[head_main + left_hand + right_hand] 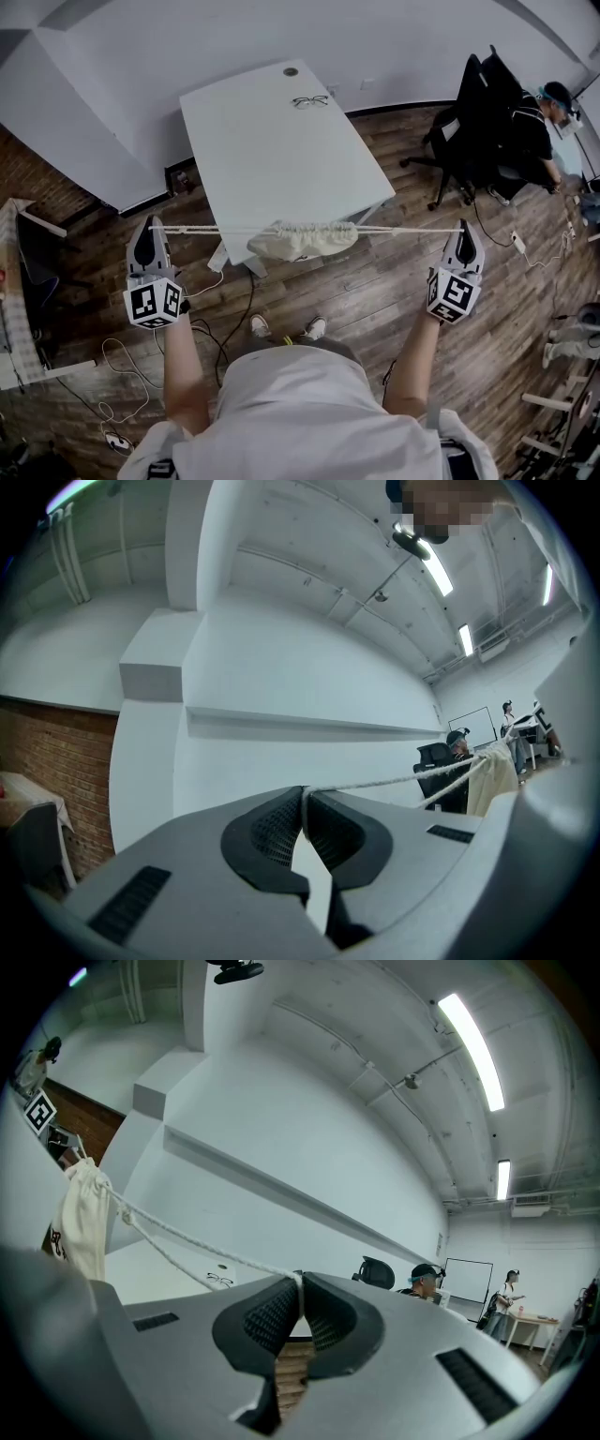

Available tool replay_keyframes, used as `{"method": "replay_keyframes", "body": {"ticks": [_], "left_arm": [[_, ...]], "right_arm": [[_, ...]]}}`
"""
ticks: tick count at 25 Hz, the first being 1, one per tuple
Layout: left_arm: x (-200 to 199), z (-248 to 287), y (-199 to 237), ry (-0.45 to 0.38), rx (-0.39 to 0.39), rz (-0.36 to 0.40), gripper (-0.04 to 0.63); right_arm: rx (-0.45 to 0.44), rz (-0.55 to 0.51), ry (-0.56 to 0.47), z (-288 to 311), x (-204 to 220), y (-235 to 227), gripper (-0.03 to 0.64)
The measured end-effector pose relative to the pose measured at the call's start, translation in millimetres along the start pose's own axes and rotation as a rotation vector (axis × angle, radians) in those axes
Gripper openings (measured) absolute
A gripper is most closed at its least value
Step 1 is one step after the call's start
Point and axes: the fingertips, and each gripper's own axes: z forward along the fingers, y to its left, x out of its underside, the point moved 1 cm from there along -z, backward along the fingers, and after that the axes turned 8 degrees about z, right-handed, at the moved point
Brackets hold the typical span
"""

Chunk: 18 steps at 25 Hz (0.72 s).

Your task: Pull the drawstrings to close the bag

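Observation:
A cream cloth bag (302, 240) hangs in the air at the near edge of the white table (272, 141), its mouth gathered tight. White drawstrings (225, 229) run taut from it to both sides. My left gripper (156, 225) is shut on the left drawstring (394, 782), far out to the left of the bag (492, 778). My right gripper (463, 226) is shut on the right drawstring (178, 1237), far out to the right of the bag (82, 1218). Both cords enter between the closed pads (281, 829).
A pair of glasses (309, 100) lies at the table's far end. A person sits in a black chair (478, 112) at the back right. Cables (122, 375) lie on the wooden floor to the left. A brick wall (47, 780) stands at left.

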Motion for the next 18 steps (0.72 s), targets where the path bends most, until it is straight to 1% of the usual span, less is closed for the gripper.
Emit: {"method": "replay_keyframes", "body": {"ticks": [10, 18], "left_arm": [[4.7, 2.7, -0.2, 0.004, 0.009, -0.009, 0.015], [6.7, 3.8, 0.4, 0.007, 0.014, -0.017, 0.015]], "right_arm": [[0.017, 0.015, 0.005, -2.2, 4.3, -5.7, 0.037], [0.023, -0.004, 0.001, -2.4, 2.7, -7.7, 0.037]]}}
